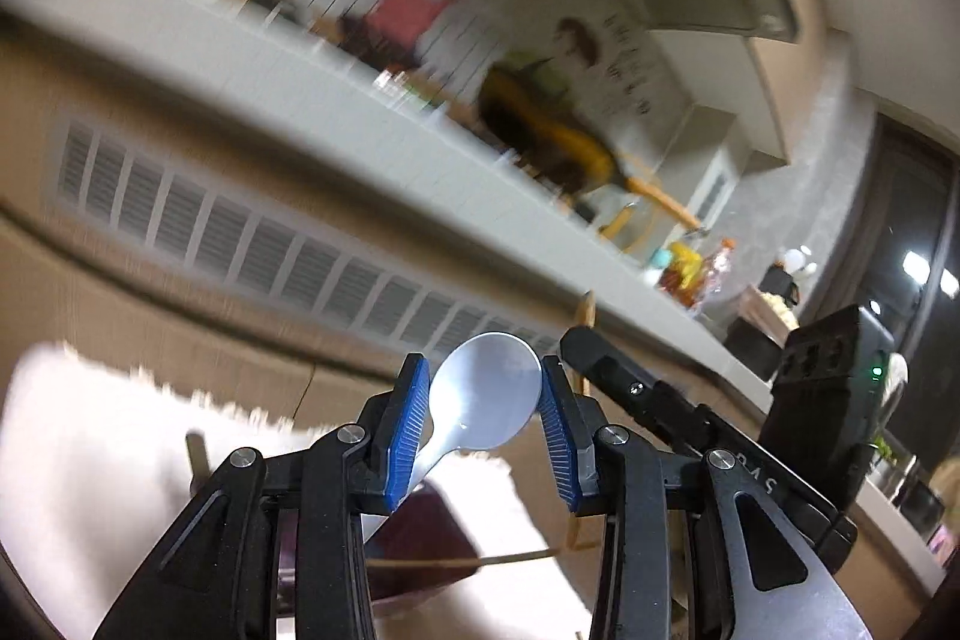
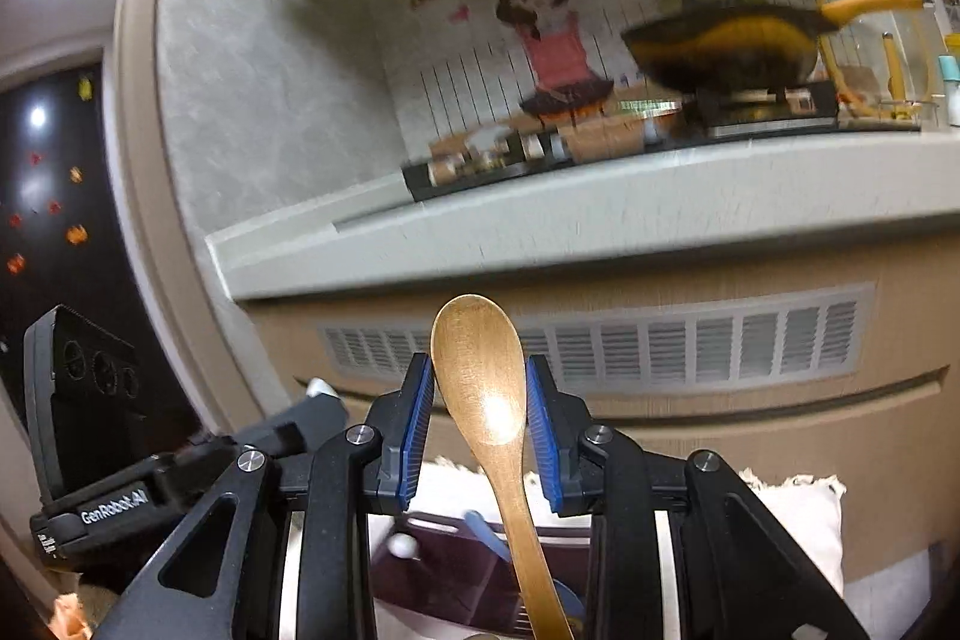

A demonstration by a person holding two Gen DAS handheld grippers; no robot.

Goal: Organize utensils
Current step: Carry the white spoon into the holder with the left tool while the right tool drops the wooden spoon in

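At lower centre, the left gripper (image 1: 485,403) fingers pinch a pale plastic spoon (image 1: 489,394) by its bowl. The right gripper (image 2: 480,418) fingers pinch a wooden spoon (image 2: 483,388), bowl upward.

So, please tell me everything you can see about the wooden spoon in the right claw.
The wooden spoon is one piece of smooth, warm brown wood with a glossy spot on its oval bowl. The bowl points up and forward, past the fingertips; the slim handle runs down and back toward the camera, slightly to the right, and leaves the picture at the bottom. The right claw grips it at the bowl's sides between its blue pads. It is held in the air in front of a beige cabinet.
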